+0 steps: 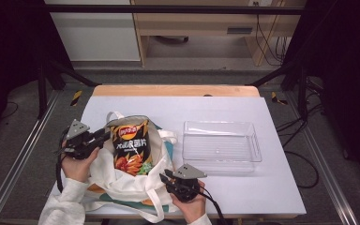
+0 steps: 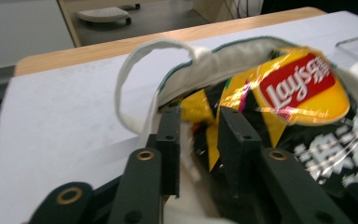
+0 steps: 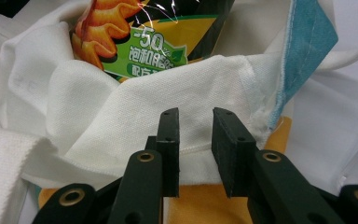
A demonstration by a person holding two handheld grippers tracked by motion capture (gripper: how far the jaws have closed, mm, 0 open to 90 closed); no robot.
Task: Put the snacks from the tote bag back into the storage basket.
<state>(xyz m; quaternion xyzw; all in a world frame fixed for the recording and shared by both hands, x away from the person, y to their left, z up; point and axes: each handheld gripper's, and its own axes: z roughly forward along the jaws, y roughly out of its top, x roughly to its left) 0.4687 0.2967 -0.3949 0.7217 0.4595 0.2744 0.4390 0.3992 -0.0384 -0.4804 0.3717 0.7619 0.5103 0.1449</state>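
Your left gripper [image 1: 104, 136] is right at the top-left corner of the chip bag [image 1: 131, 146]. In the left gripper view the jaws stand a bit apart with that crinkled yellow corner [image 2: 205, 130] poking up between them, but it's blurry and I can't tell if the pads are actually pressing on it or just framing it.

The chips are sitting in the mouth of the white tote [image 1: 122, 180], about half sticking out. Long axis runs away from you, logo end far, bottom end buried in the cloth. So the bag comes out going up and away, not sideways.

Over on the right, your right gripper [image 1: 165, 178] is at the near lip of the tote. In the right gripper view the 2 jaws are slightly apart with the white hem [image 3: 196, 140] running across behind the gap, looks unpinched to me, not 100% sure.

Further right, the clear tray [image 1: 252, 152] is just beside the tote, which I'd guess is where the chips go.

Left hand's the nearer one to the chips, so I'd say pin the tote with the right and pull along that long axis.
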